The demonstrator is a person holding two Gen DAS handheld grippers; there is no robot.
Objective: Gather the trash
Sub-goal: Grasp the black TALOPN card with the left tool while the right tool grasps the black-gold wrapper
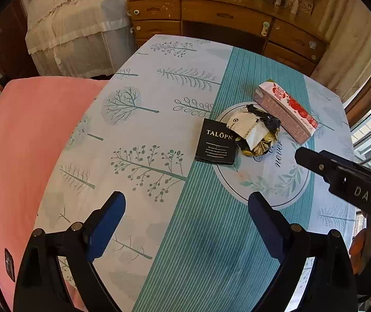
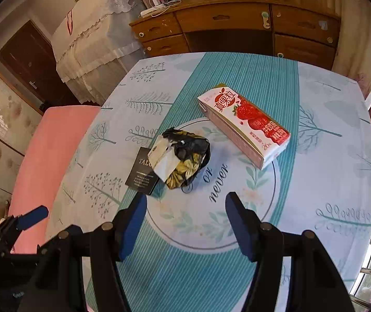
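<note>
Tablecloth (image 2: 328,182) is used as landmark. At its printed circle: strawberry milk carton (image 2: 242,124) lies flat, crumpled wrapper (image 2: 183,158) beside it, black card (image 2: 141,174) tucked under the wrapper. Left gripper (image 1: 186,205) and right gripper (image 2: 185,205) are held wide, empty, aimed down, likely for pickup.

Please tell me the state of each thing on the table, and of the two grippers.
Carton: lying on its side, sealed, apart from the wrapper.
Wrapper: crumpled, resting partly on the card.
Card: flat, one corner covered by the wrapper.
Left gripper: jaws open, empty, above the tablecloth.
Right gripper: jaws open, empty, before the wrapper.
</note>
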